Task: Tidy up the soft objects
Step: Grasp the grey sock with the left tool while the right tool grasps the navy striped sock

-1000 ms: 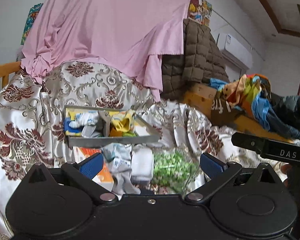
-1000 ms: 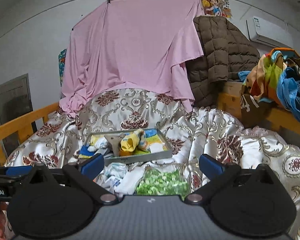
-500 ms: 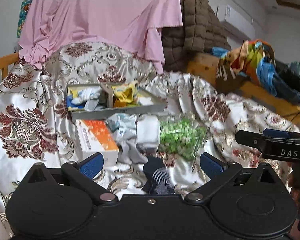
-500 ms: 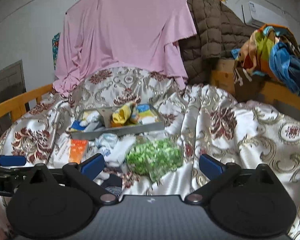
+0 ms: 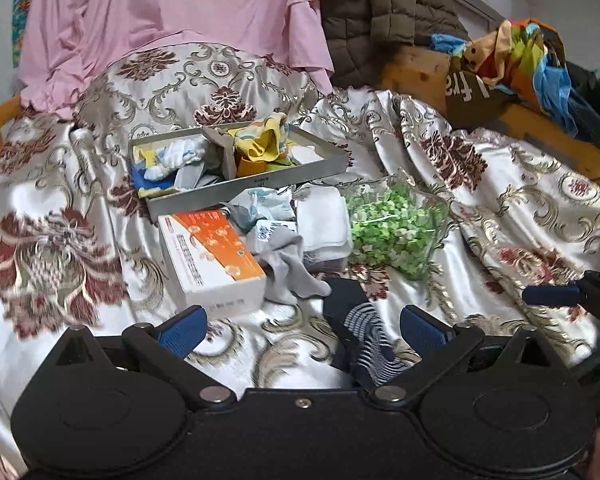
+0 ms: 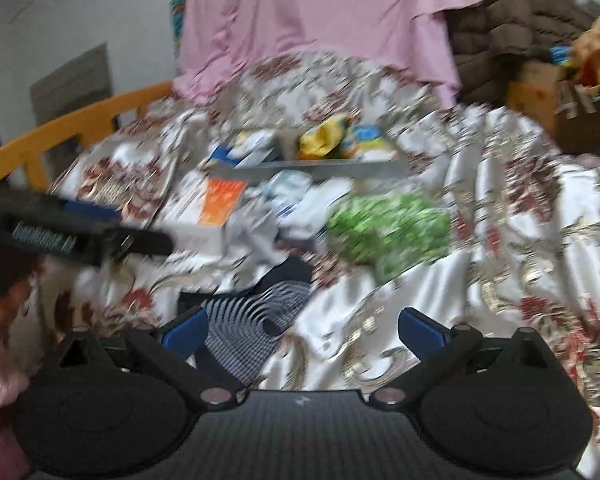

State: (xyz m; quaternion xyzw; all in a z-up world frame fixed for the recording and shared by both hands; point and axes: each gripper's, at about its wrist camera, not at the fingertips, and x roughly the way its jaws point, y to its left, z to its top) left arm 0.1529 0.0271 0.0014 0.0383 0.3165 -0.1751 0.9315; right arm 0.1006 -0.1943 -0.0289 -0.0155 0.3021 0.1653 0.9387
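Striped sock [image 5: 362,334] now close under both grippers; they dipped down. Left gripper [image 5: 300,326], right gripper [image 6: 300,328] jaws spread wide, holding nothing. Grab comes next.

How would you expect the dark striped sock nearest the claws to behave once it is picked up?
The dark striped sock lies crumpled and folded, so it will probably hang limp. It looks thin and likely light. Resting on the glossy bedspread, it may slide before a claw closes.
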